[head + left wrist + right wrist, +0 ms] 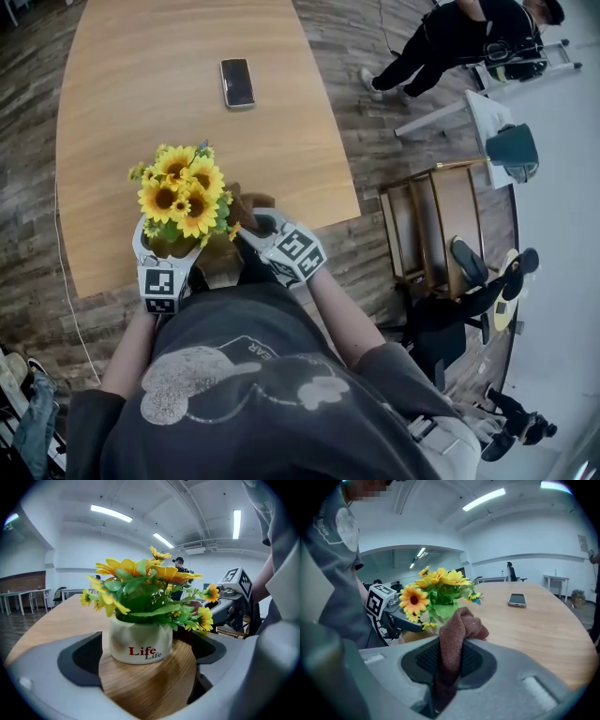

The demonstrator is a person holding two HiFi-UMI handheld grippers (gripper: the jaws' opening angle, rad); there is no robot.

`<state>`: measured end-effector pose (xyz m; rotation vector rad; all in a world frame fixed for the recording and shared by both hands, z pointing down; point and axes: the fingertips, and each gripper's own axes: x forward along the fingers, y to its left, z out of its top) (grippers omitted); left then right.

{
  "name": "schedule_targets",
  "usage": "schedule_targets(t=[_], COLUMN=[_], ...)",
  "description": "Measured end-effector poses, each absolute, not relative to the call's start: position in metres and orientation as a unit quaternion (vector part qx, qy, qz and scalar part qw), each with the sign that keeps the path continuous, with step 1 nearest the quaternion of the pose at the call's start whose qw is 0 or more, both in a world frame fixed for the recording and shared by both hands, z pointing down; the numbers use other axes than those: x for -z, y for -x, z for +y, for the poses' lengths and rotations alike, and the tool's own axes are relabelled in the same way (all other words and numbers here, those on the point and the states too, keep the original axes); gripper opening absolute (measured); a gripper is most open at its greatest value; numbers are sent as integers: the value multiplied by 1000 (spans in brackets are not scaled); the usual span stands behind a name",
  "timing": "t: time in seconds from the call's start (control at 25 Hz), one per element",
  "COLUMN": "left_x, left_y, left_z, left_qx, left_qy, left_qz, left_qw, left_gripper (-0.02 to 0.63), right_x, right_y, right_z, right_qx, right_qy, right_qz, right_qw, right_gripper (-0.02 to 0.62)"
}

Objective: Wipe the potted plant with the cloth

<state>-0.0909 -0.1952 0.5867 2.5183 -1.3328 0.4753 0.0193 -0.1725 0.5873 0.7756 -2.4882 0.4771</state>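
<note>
A white pot (140, 641) printed "Life" holds yellow sunflowers (183, 192) and stands near the front edge of the wooden table (169, 94). My left gripper (172, 246) stands open around the pot, with a gap showing on each side between pot and jaws in the left gripper view. My right gripper (251, 225) is shut on a brown cloth (457, 630). The cloth's bunched end (246, 202) sits just right of the flowers (438, 590), close to the leaves; whether it touches them I cannot tell. The left gripper's marker cube (377, 599) shows behind the plant.
A phone (237, 82) lies face up farther along the table, also in the right gripper view as the phone (517, 600). Off the table's right side stand a wooden shelf frame (441, 225), a teal chair (511, 145) and a person in black (459, 42).
</note>
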Motion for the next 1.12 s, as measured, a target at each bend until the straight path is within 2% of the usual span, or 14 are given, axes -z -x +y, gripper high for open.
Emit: schedule_targets(t=[0.16, 0.52, 0.68, 0.76, 1.12], left_x=[-588, -591, -590, -589, -590], left_y=[84, 79, 88, 90, 91], left_z=[-198, -220, -226, -230, -228], left_qx=[-174, -184, -199, -203, -192], left_qy=[-835, -768, -739, -731, -743], left_qz=[-503, -599, -634, -643, -632], left_qw=[136, 133, 113, 109, 103], left_gripper=[629, 629, 615, 575, 565], right_x=[-580, -574, -574, -576, -580], right_y=[-48, -86, -85, -83, -42], right_z=[-192, -234, -241, -247, -275], right_qx=[-171, -146, -136, -129, -104], right_qy=[-288, -252, -215, -195, -120], right_qz=[-912, -926, -937, -942, -953], right_qw=[235, 238, 239, 242, 256], right_gripper=[60, 60, 60, 60, 60])
